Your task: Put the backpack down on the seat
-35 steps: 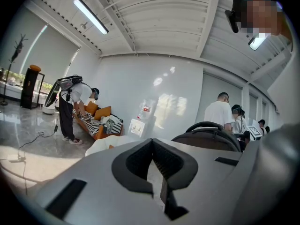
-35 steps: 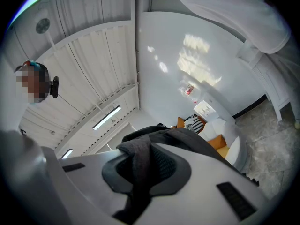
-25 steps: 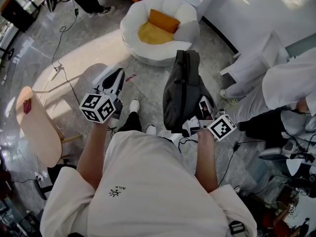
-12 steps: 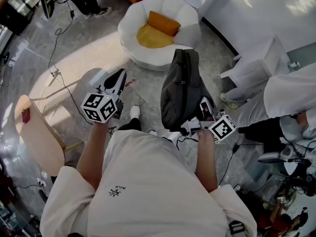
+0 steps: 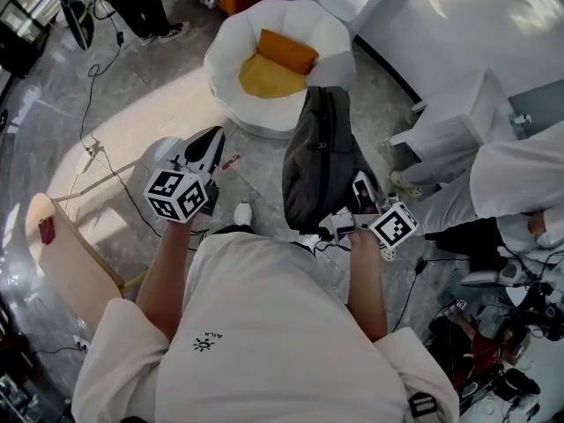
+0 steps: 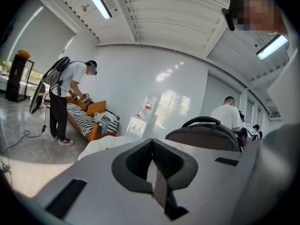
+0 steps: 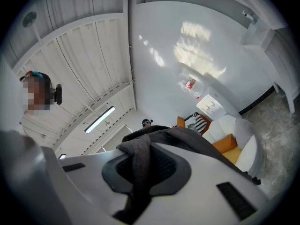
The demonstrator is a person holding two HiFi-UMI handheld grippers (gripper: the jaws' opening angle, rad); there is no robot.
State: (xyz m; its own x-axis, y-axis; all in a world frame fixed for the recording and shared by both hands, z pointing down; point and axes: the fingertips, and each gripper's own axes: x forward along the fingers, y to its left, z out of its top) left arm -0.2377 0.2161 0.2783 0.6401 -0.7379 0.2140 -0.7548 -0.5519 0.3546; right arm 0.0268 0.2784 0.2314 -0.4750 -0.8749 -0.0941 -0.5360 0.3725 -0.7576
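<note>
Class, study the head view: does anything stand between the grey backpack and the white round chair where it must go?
Nothing visible does. The backpack, hanging from the right gripper, appears close to the chair; only two orange cushions lie on its seat.

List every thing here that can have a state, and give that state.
right gripper, shut on the backpack strap
left gripper, shut, empty
backpack, held up, not yet on the seat
seat, holds only its orange cushions
</note>
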